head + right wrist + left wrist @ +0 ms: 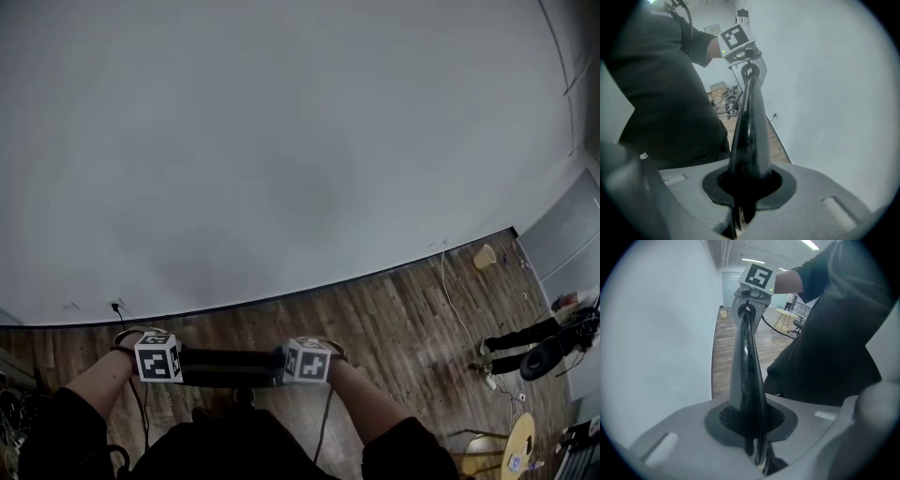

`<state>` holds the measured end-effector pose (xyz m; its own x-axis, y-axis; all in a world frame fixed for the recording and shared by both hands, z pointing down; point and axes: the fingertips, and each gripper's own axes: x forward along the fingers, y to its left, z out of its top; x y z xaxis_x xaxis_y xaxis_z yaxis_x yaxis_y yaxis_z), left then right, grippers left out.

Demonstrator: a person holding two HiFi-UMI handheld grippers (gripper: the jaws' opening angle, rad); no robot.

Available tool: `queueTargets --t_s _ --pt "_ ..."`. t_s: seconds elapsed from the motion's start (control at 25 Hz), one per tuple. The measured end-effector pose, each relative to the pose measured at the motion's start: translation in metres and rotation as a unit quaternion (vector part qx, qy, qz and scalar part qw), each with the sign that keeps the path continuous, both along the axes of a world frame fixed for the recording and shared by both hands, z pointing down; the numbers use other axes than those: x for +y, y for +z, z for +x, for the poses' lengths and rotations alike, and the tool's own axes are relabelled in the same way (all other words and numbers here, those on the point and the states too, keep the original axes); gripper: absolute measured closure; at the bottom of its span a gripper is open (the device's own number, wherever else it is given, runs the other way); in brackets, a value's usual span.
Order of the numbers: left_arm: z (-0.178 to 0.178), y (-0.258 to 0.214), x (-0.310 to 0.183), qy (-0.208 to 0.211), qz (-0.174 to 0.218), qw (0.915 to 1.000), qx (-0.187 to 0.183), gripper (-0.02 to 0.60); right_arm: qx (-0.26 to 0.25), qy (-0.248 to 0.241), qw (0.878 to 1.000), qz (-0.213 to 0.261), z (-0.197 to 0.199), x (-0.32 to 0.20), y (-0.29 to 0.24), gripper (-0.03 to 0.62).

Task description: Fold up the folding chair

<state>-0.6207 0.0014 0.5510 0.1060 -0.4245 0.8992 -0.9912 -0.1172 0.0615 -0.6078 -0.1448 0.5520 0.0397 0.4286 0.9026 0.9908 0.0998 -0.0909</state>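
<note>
Both grippers are clamped shut on the folding chair (pixel 230 367), each pinching its glossy black bar. The left gripper (pixel 174 365) has one end and the right gripper (pixel 296 362) the other. The bar sits level right in front of the person, over the wood floor (pixel 394 319), near a white wall (pixel 281 141).

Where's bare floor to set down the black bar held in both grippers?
Bare wood floor runs along the white wall, straight ahead of the black bar. It gets crowded to the right: a cup, dark gear and a round table. A plugged-in wall socket sits at left.
</note>
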Motion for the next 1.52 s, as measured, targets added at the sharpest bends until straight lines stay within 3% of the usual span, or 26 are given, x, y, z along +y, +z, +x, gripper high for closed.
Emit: queueTargets --t_s 0.36,0.8,1.52 --pt "-0.063 0.001 0.030 -0.073 -0.010 0.9972 0.009 0.529 0.006 -0.088 0.996 0.000 -0.083 0.029 0.004 0.545" --pt "-0.125 0.005 0.034 -0.144 -0.026 0.9891 0.017 0.529 0.006 -0.150 0.989 -0.014 -0.165 0.036 0.012 0.546" --pt "-0.165 0.016 0.040 -0.127 -0.023 0.9914 0.021 0.525 0.011 -0.126 0.992 -0.007 -0.201 0.041 0.020 0.542"
